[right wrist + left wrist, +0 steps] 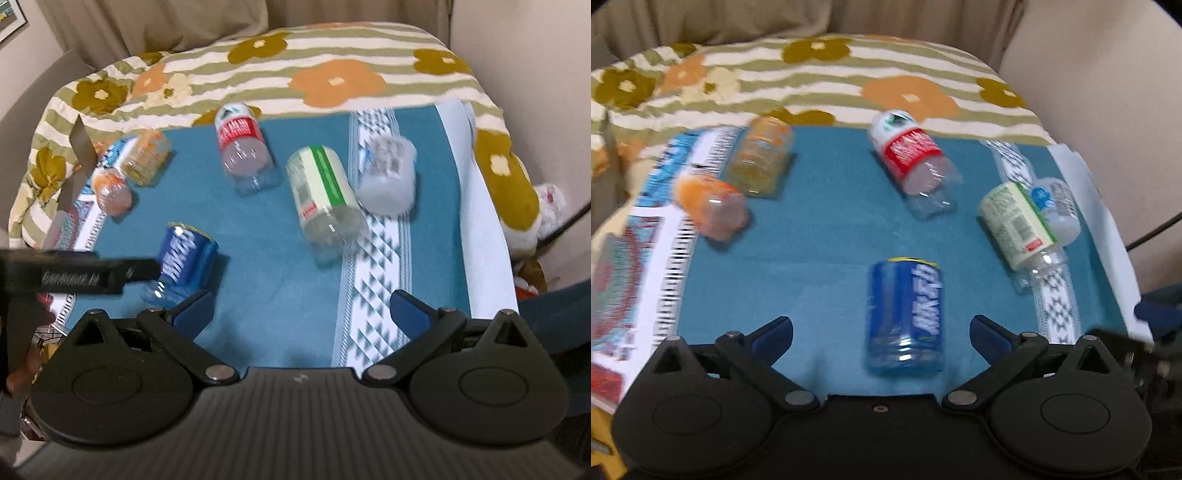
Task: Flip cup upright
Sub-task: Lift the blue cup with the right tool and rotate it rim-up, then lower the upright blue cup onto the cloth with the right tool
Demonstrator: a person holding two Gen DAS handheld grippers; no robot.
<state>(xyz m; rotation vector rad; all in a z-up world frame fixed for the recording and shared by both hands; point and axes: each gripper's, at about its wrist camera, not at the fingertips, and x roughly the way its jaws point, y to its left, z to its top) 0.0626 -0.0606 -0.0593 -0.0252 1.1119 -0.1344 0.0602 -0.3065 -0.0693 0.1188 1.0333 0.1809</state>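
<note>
Several clear plastic cups cut from bottles lie on their sides on a teal cloth (820, 229). A blue-label cup (905, 314) lies just ahead of my left gripper (882, 332), which is open and empty. It also shows in the right wrist view (184, 258), partly behind the left gripper's body. A red-label cup (912, 162) (243, 147), a green-label cup (1019, 225) (325, 199), a white-label cup (1056, 206) (388, 173) and two orange-label cups (709, 206) (761, 158) lie farther off. My right gripper (301, 314) is open and empty above the cloth.
The cloth covers a flowered striped quilt (849, 85) (332, 62). A patterned white band (373, 280) crosses the cloth at right. A printed paper sheet (646, 258) lies along the left edge. Beige walls and a curtain stand behind.
</note>
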